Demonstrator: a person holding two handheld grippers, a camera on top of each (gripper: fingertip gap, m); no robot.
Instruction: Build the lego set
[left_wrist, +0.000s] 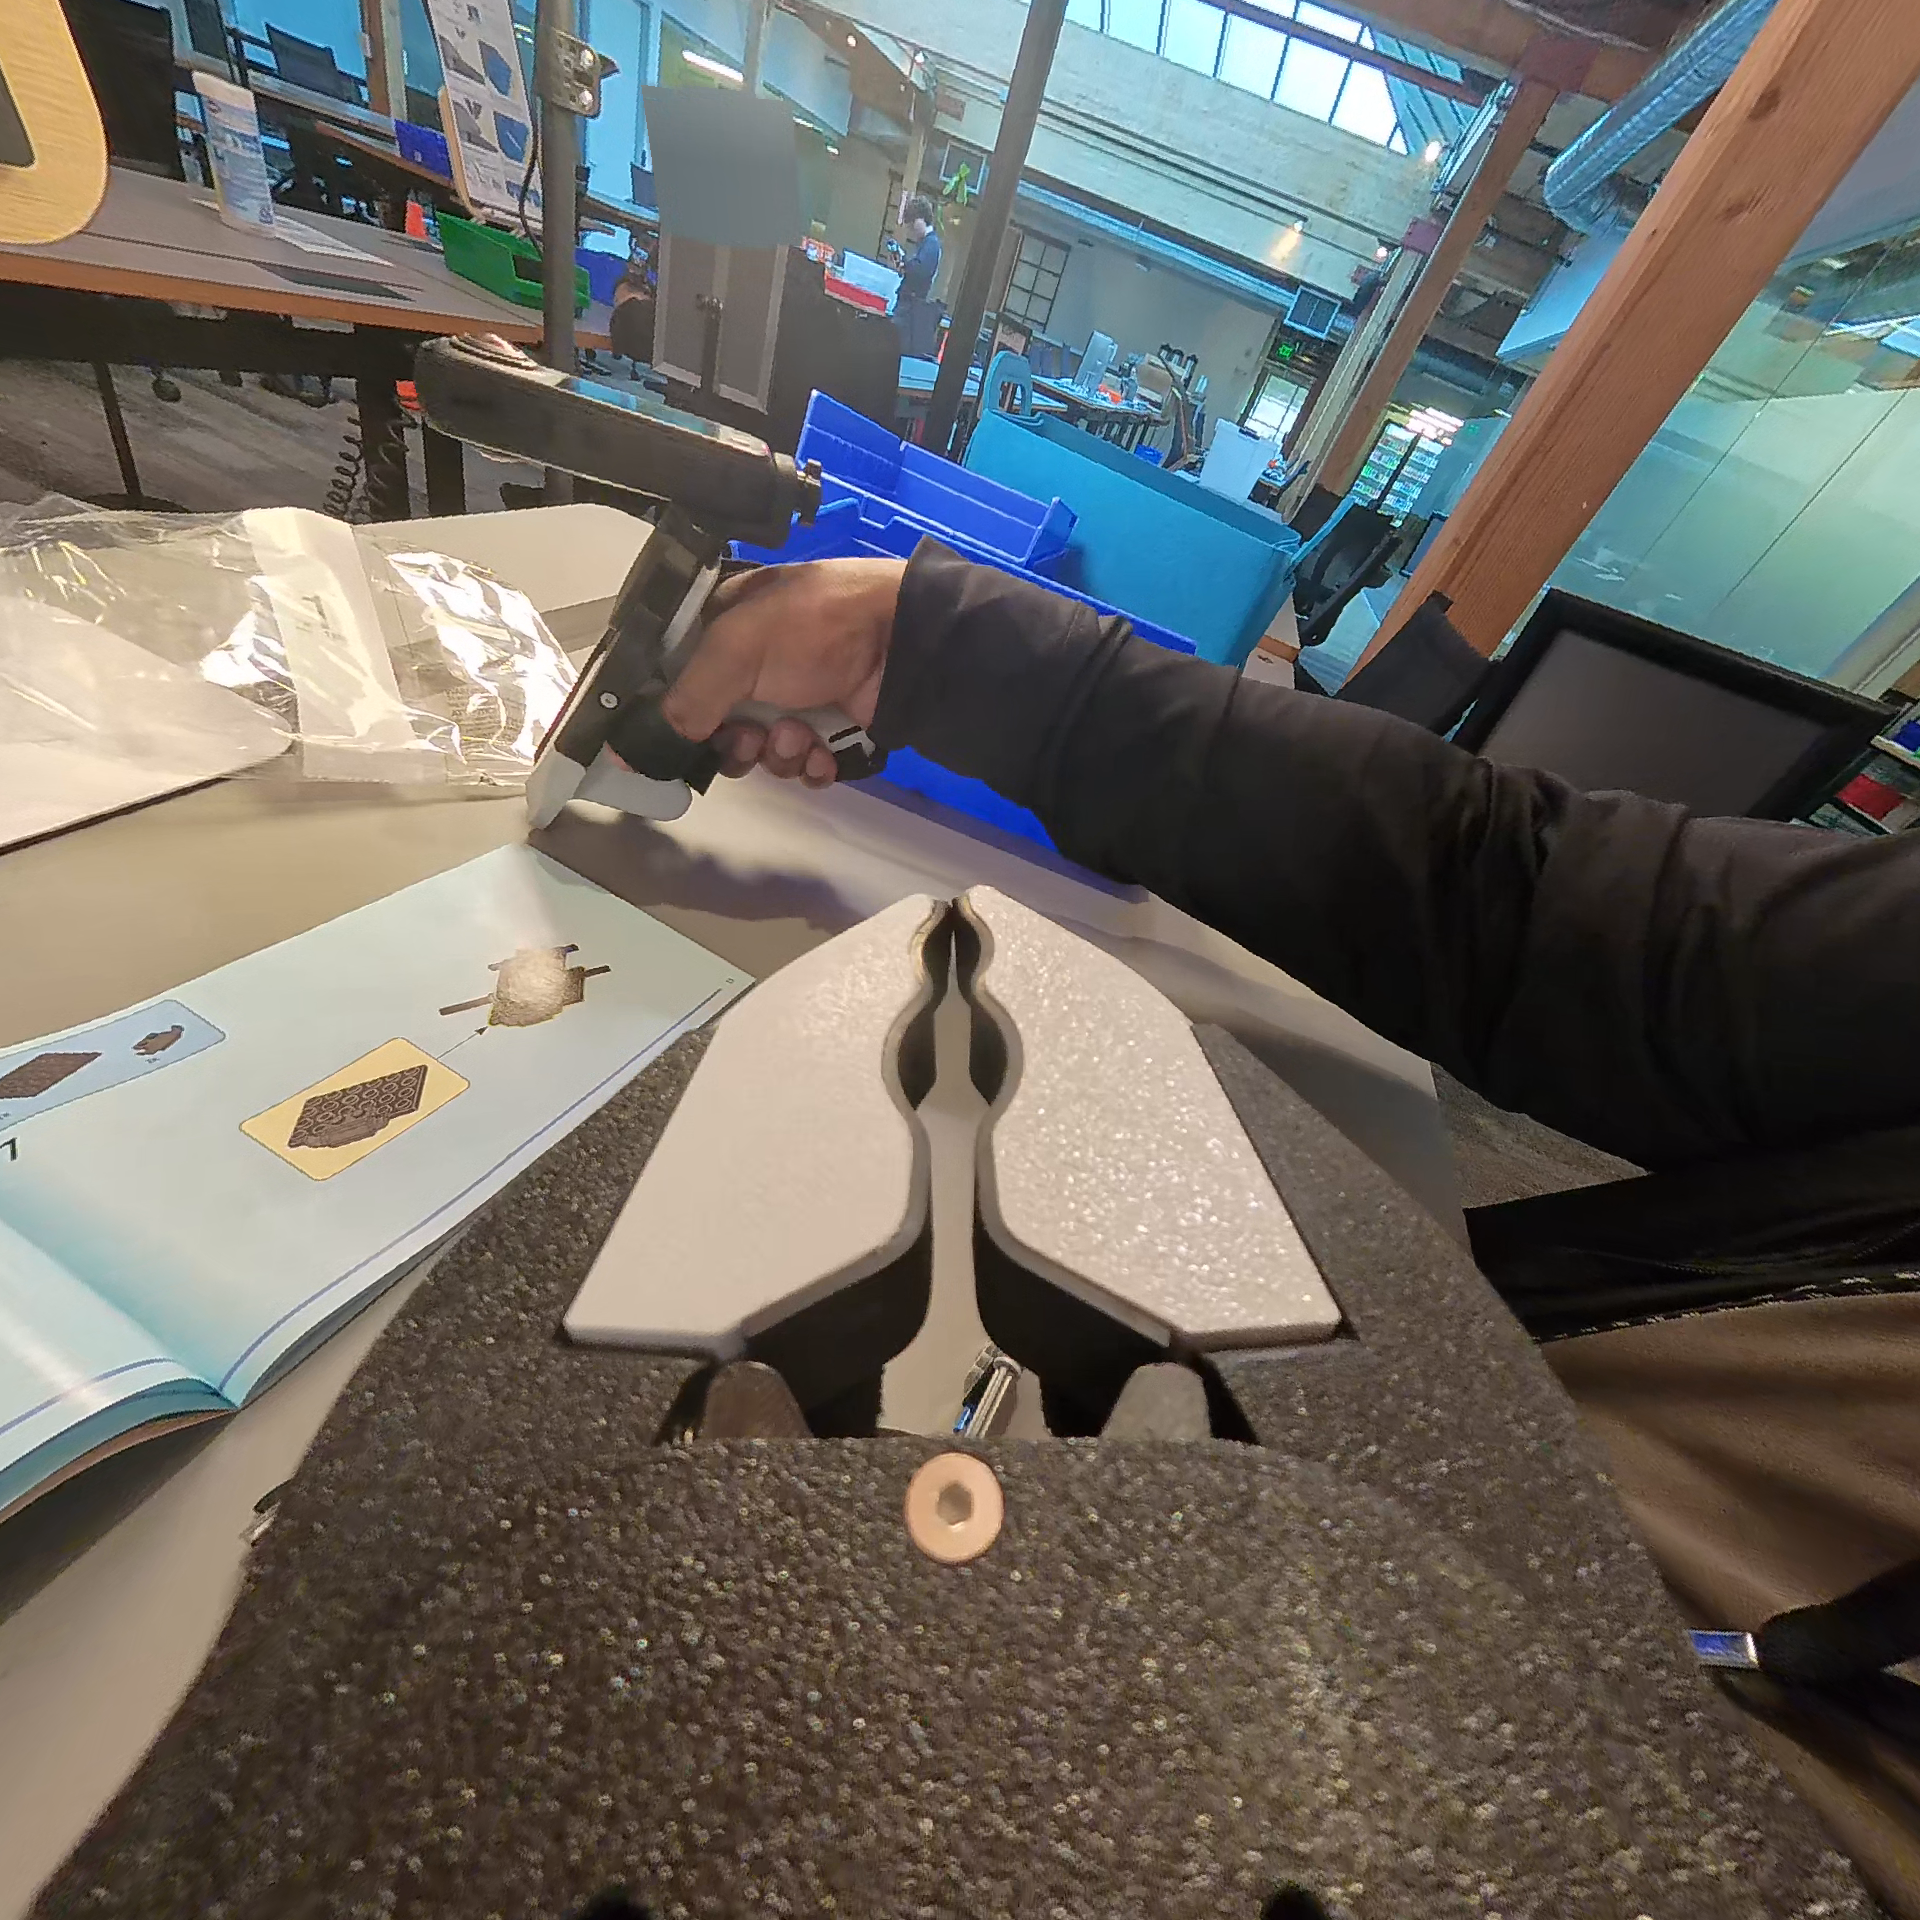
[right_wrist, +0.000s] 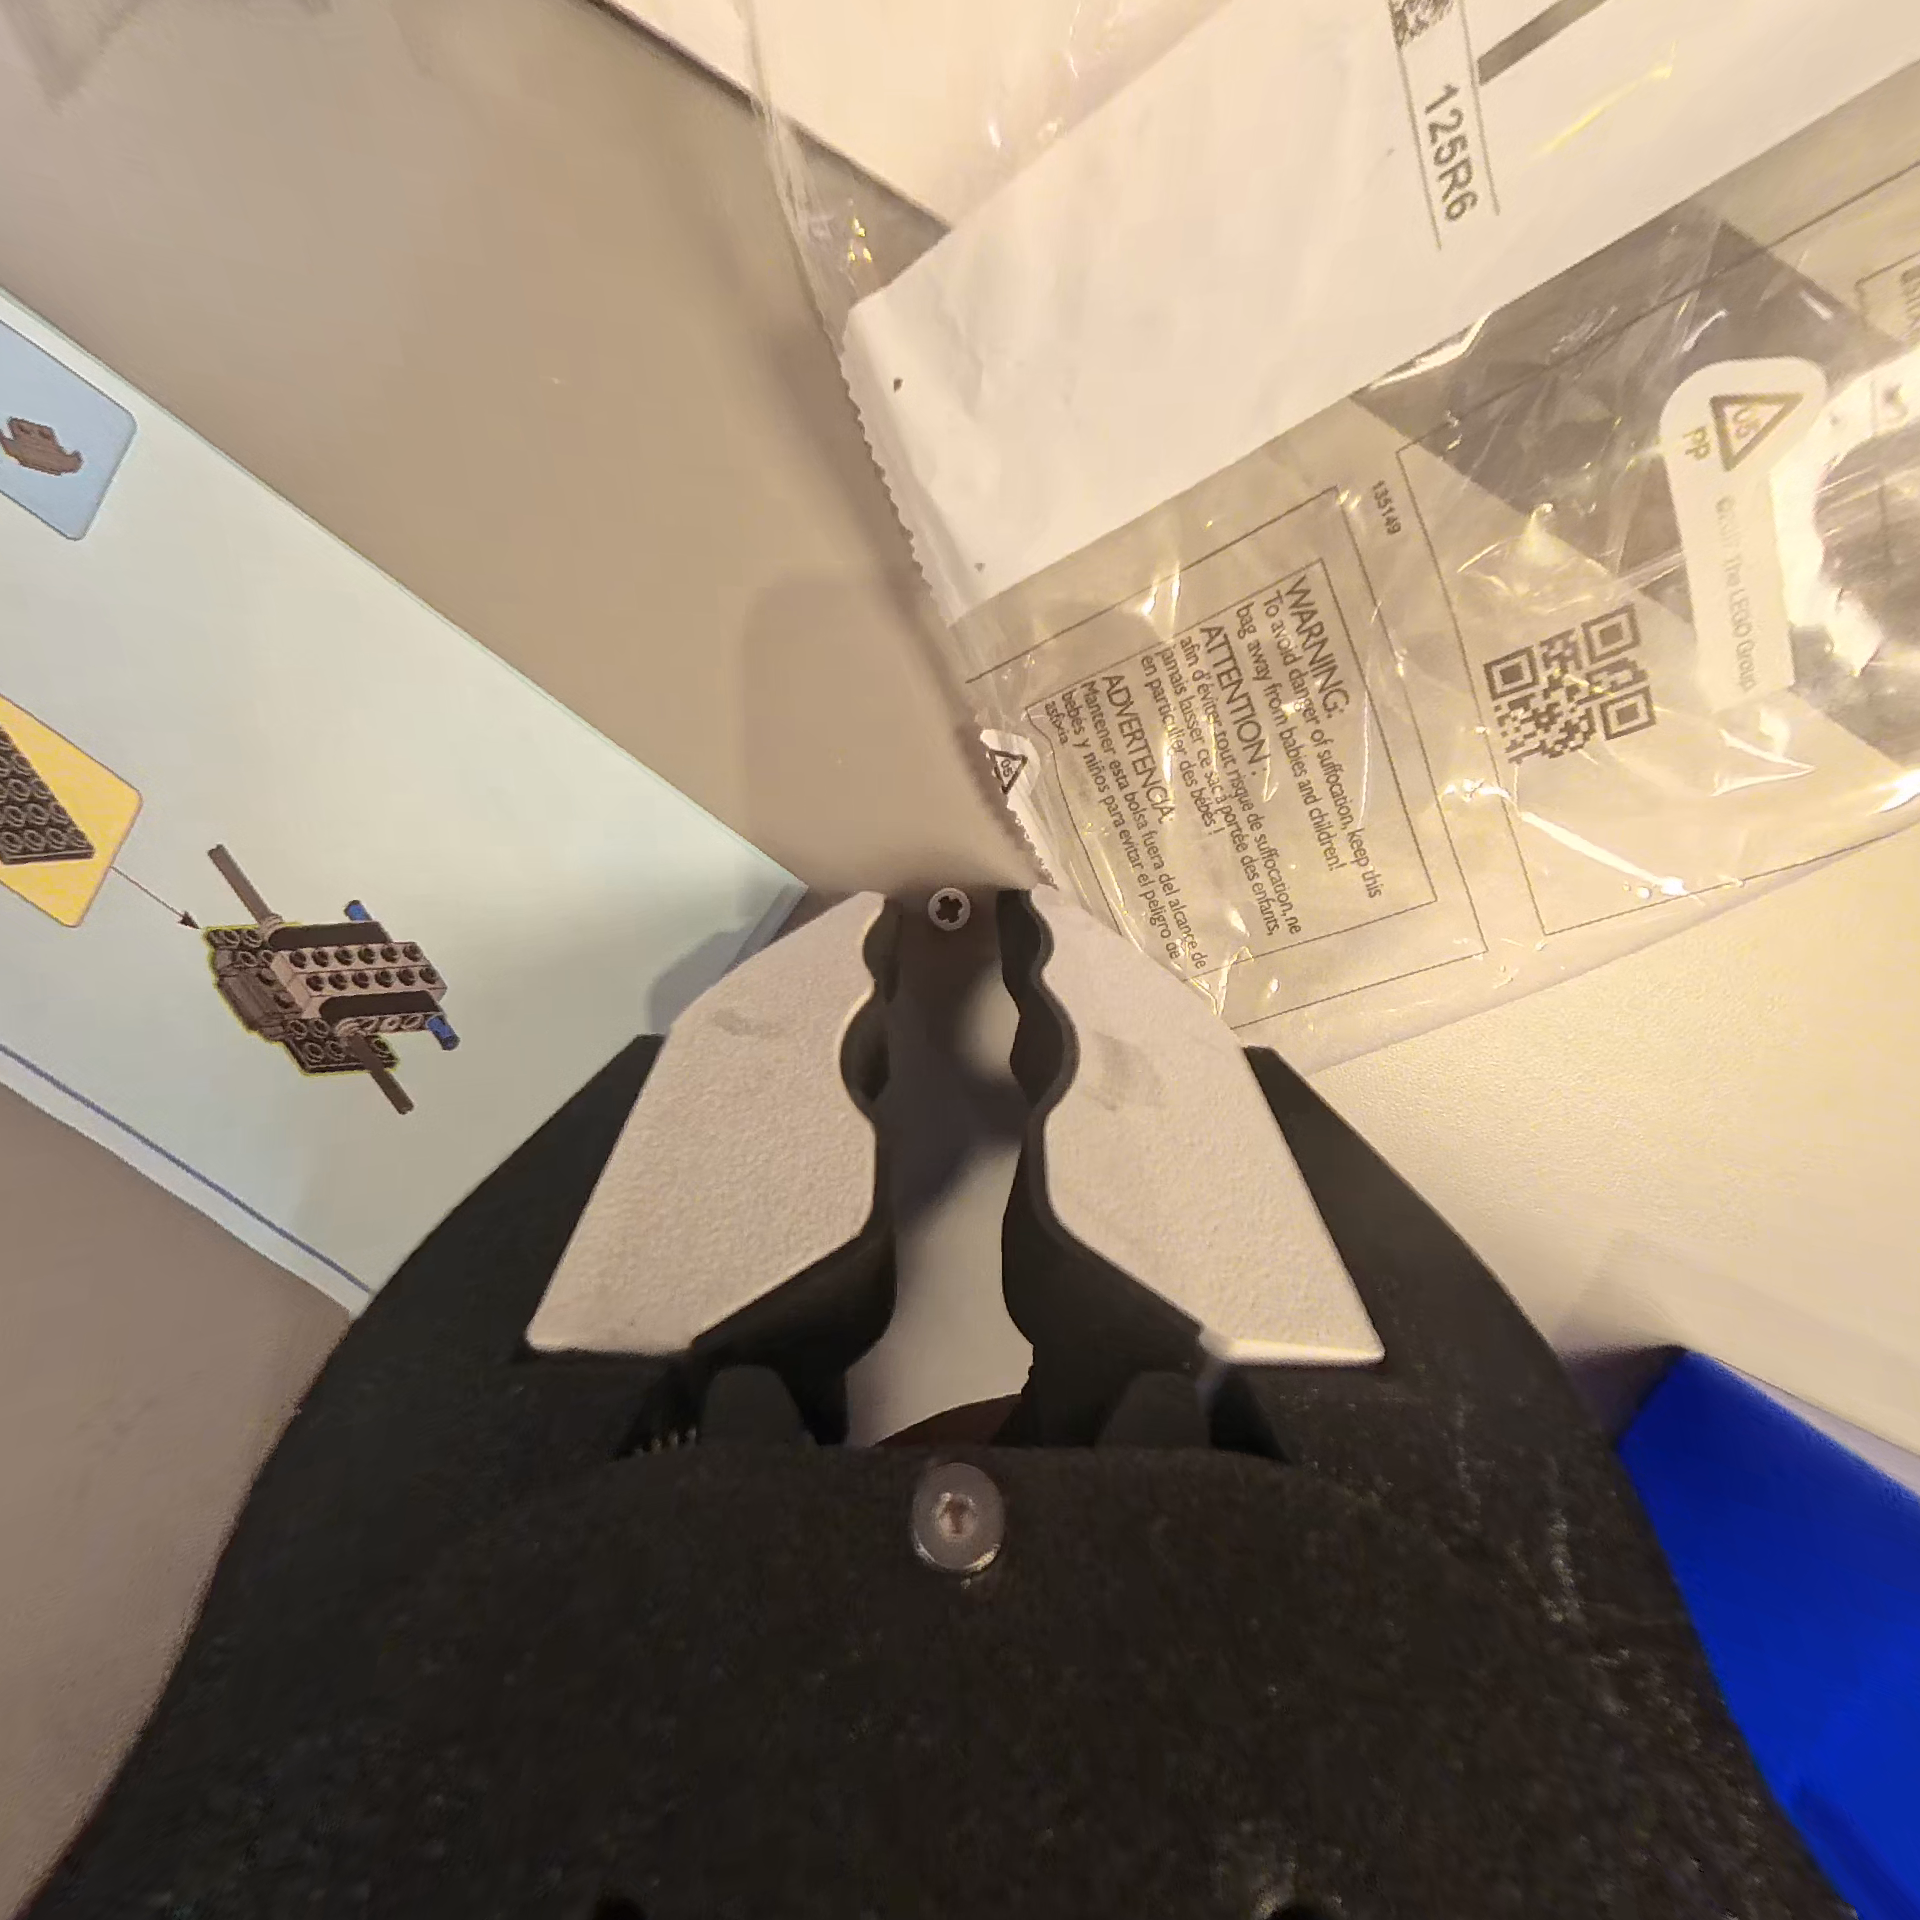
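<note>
My left gripper (left_wrist: 954, 906) is shut with nothing between its fingers and hovers over the grey table (left_wrist: 727, 862), beside an open instruction booklet (left_wrist: 312, 1091). My right gripper (right_wrist: 945, 902) is open, tips down on the table. A small grey round piece with a cross-shaped hole (right_wrist: 951, 912) lies between its fingertips, with a gap to the pads. A clear plastic bag (right_wrist: 1351, 623) lies just beyond the right fingertip. The left wrist view shows the right gripper (left_wrist: 540, 816) held by a hand, its tips on the table at the booklet's far corner.
The booklet (right_wrist: 312, 779) lies left of the right gripper. The plastic bag (left_wrist: 260, 644) lies on a white sheet at the far left. Blue bins (left_wrist: 935, 499) stand behind the table edge. A person's black sleeve (left_wrist: 1247, 831) crosses the right side. A dark screen (left_wrist: 1662, 717) stands at the right. There is about 30 cm between the tips of the two grippers.
</note>
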